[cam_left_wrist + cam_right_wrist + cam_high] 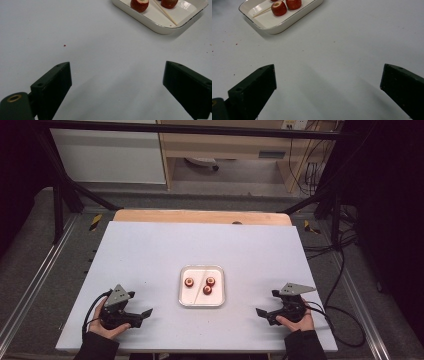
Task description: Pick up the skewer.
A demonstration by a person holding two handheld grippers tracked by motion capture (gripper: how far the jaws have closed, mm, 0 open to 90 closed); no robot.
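Note:
A white square tray [201, 302] sits at the middle of the white table and holds three small red cored fruits [189, 282] [210, 281] [207, 290] and a thin wooden skewer [199, 279]. My left gripper [144, 316] rests near the front left edge, held by a hand, jaws wide apart over bare table. My right gripper [264, 315] rests near the front right edge, likewise open and empty. In the left gripper view the tray [160, 27], a fruit [139, 5] and the skewer [166, 13] lie ahead at upper right. In the right gripper view the tray [274, 28] and fruits [278, 8] lie at upper left.
The white tabletop [150, 250] lies on a wooden board [200, 216] inside a black frame. Cables [345, 315] trail off the right side. Small red crumbs [64, 45] dot the surface. Shelving and a cabinet stand beyond the far edge.

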